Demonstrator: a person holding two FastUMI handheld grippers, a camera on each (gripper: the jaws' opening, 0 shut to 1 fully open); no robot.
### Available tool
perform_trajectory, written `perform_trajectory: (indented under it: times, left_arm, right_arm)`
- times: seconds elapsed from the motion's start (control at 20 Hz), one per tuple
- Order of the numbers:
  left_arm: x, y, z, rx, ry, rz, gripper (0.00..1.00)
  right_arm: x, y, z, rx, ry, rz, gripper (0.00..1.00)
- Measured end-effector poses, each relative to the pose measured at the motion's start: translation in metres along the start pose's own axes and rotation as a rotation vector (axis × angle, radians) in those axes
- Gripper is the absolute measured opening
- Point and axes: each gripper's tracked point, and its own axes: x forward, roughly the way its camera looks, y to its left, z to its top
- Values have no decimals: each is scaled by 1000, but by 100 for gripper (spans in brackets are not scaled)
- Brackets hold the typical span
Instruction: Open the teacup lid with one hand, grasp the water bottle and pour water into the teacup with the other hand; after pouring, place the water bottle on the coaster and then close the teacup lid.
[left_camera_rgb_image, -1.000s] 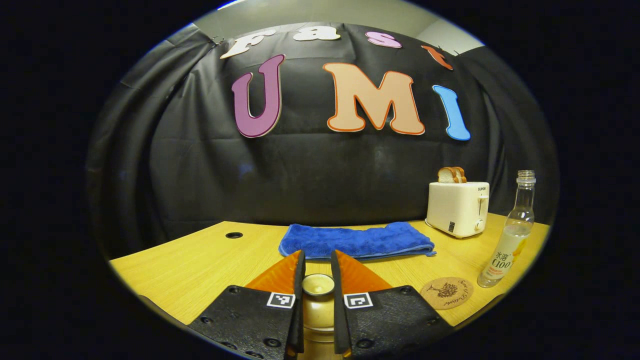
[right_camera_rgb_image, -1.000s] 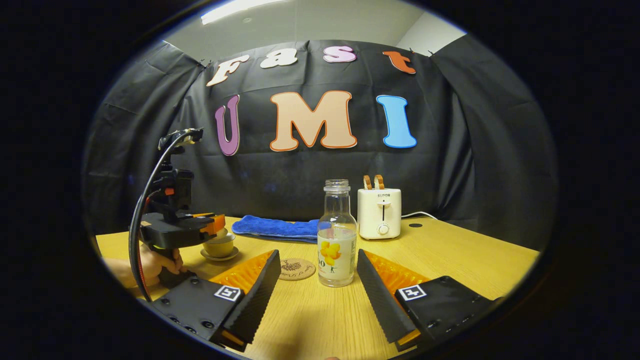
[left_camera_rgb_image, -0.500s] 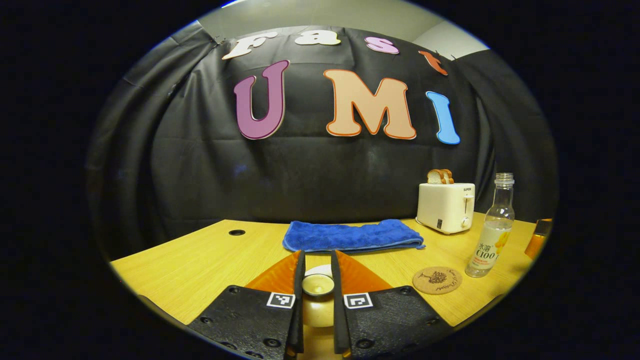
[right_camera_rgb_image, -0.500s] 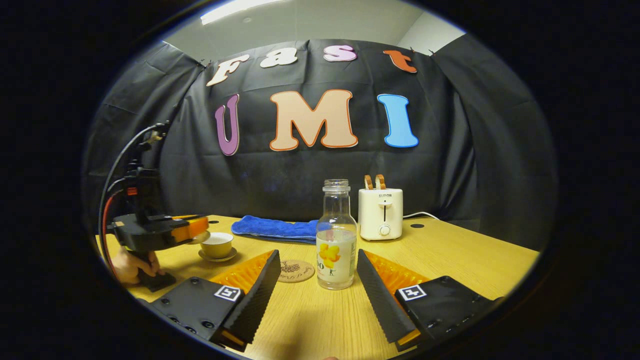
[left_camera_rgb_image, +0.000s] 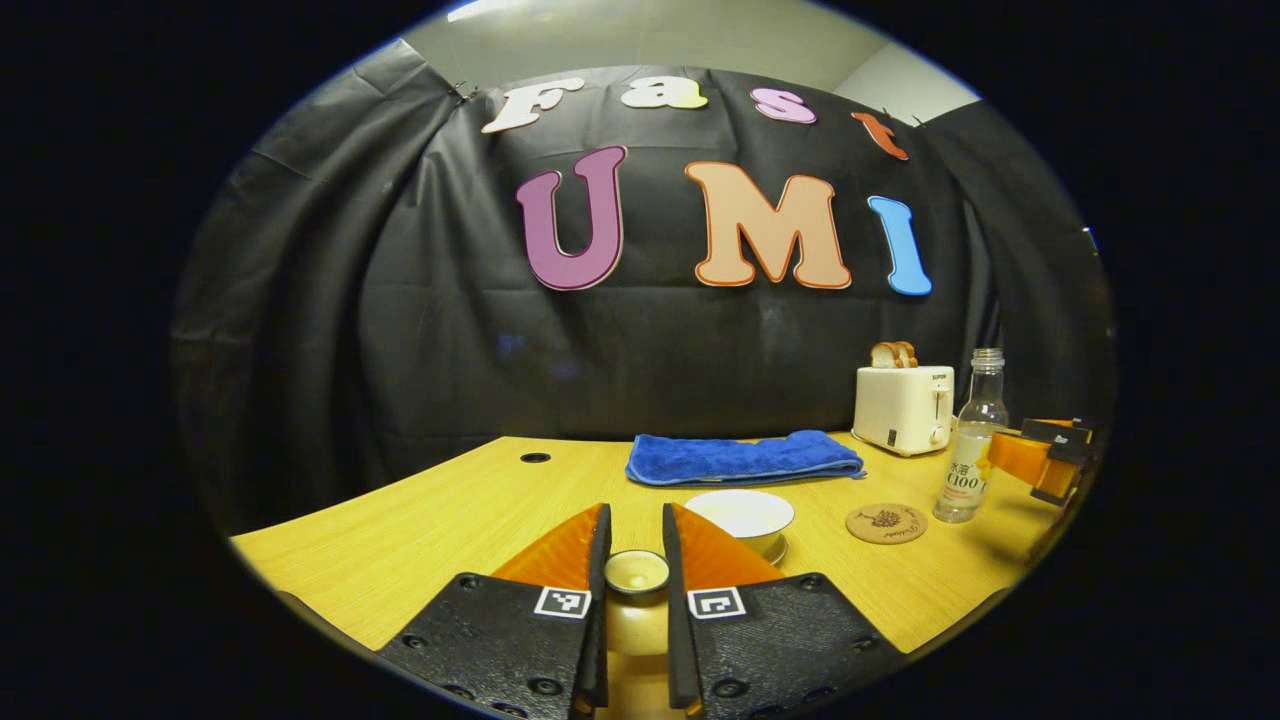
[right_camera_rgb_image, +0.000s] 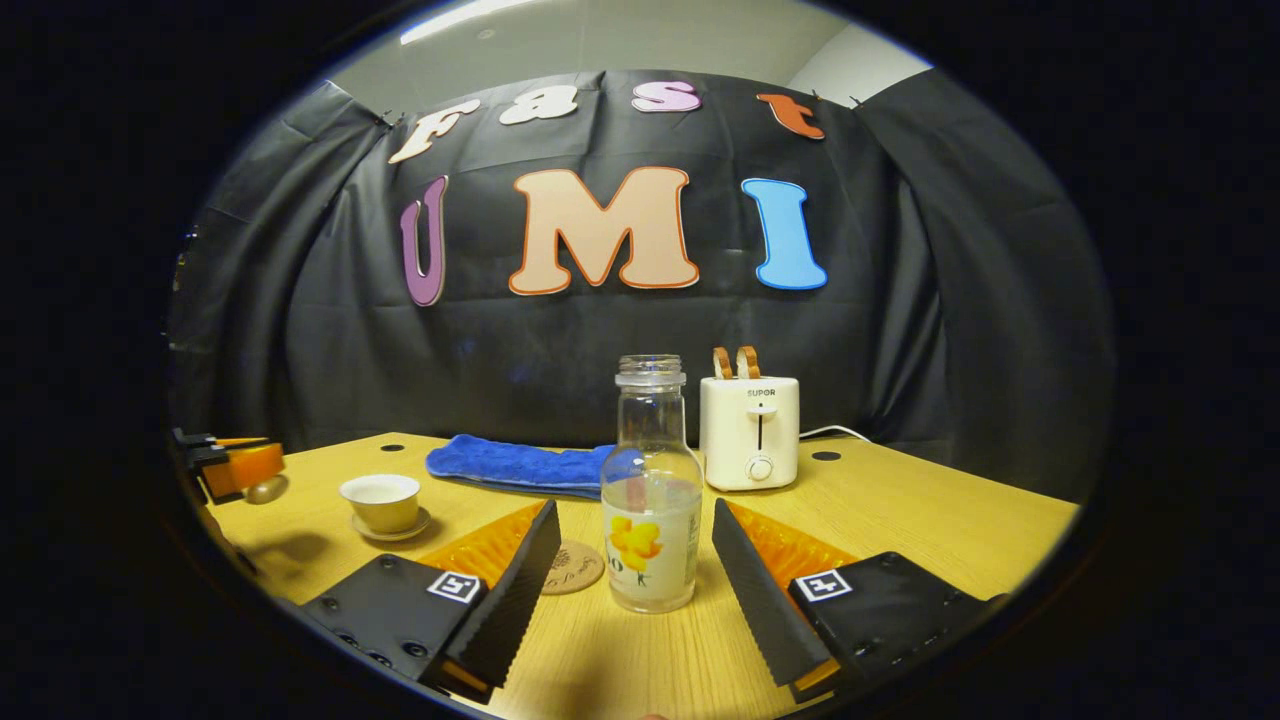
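Listing from nearest to farthest, we enter first the left gripper, its fingers clamped on the knob of the teacup lid, which it holds above the tabletop toward the near left edge.

Next, in the right gripper view, the right gripper: fingers set wide apart, one on each side of the water bottle, neither touching it. The bottle stands upright and uncapped, roughly a third full, near the tabletop's near edge.

Item three, the coaster: a round cork disc lying flat just beside the bottle, bare.

Item four, the teacup: open on its saucer, left of the coaster and apart from it.

Toward the far edge we record a folded blue towel and a white toaster with bread in its slots.

Step in hand, in our judgement: grasping the bottle. We would carry the open fingers forward until the bottle's labelled body sits between the pads, then close squarely on its widest part, keeping it upright. The neck is narrow and the glass likely slick; a low, centred grip should help steady the pour. The lid is best kept clear of the cup.
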Motion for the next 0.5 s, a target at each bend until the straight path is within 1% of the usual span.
perform_trajectory:
  times: [0.15, 0.3, 0.4, 0.5]
  left_arm:
    - [-3, -2, 0, 1, 1, -18, 20]
    - [-3, -3, -1, 0, 1, -22, 20]
    - [-2, -3, -1, 0, 0, -24, 20]
    - [-2, -3, -1, 0, 1, -22, 20]
  right_arm:
    - [19, -2, 0, 0, -2, -29, 98]
    - [36, -6, 0, -1, -1, -52, 97]
    - [45, -6, 0, 0, -1, -53, 97]
    - [51, -3, -1, -1, -2, -38, 98]
